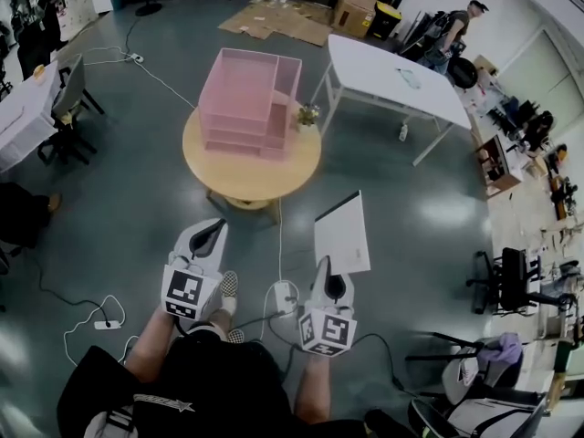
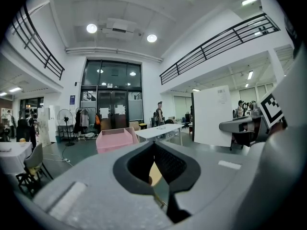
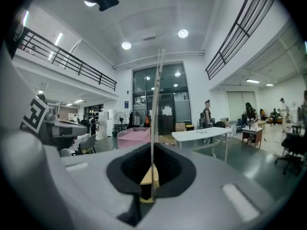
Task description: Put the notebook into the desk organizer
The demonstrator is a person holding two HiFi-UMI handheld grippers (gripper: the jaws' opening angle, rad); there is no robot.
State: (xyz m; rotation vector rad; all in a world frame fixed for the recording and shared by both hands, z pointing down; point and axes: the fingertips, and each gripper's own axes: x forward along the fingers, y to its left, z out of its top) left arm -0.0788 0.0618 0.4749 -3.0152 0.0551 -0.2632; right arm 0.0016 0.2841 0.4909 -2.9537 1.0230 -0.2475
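Observation:
The pink desk organizer [image 1: 246, 94] stands on a round wooden table [image 1: 251, 173], some way ahead of both grippers. My right gripper [image 1: 327, 265] is shut on the lower edge of a white notebook [image 1: 342, 234], which it holds upright above the floor. In the right gripper view the notebook [image 3: 154, 123] shows edge-on as a thin line between the jaws, with the organizer [image 3: 133, 137] far behind it. My left gripper [image 1: 212, 229] is shut with nothing in it, level with the right one. In the left gripper view the notebook [image 2: 212, 115] appears at the right and the organizer [image 2: 114, 140] ahead.
A small potted plant [image 1: 307, 115] sits on the round table beside the organizer. A white folding table [image 1: 392, 71] stands behind to the right. Cables and a power strip [image 1: 107, 324] lie on the floor. Flattened cardboard [image 1: 274, 16], chairs [image 1: 506, 281] and a person [image 1: 456, 26] ring the room.

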